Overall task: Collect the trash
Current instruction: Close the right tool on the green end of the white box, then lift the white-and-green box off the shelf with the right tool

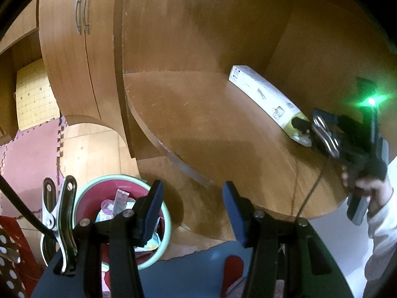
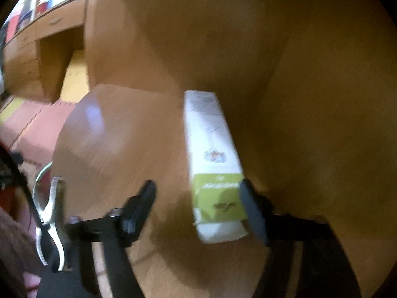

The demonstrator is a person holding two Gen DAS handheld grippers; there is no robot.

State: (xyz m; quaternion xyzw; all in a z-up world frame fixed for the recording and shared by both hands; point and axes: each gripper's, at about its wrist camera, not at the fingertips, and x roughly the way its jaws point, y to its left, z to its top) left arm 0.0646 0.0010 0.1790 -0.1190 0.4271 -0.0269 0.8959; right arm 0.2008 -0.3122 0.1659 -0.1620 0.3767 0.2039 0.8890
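A long white box with a green end (image 1: 265, 95) lies on the round wooden table (image 1: 198, 124) near the wall. In the right wrist view the box (image 2: 213, 164) lies between my open right gripper's (image 2: 198, 206) fingers, its green end close to the right finger (image 2: 253, 211). The right gripper also shows in the left wrist view (image 1: 305, 126), at the box's near end. My left gripper (image 1: 193, 211) is open and empty, above a pink bin with a green rim (image 1: 82, 198) on the floor, which holds several wrappers.
Wooden cabinets (image 1: 74, 37) stand at the back left. Pink foam mats (image 1: 29, 154) cover the floor left of the table. A red dotted object (image 1: 12, 248) is at the lower left. A wooden wall (image 2: 310, 74) backs the table.
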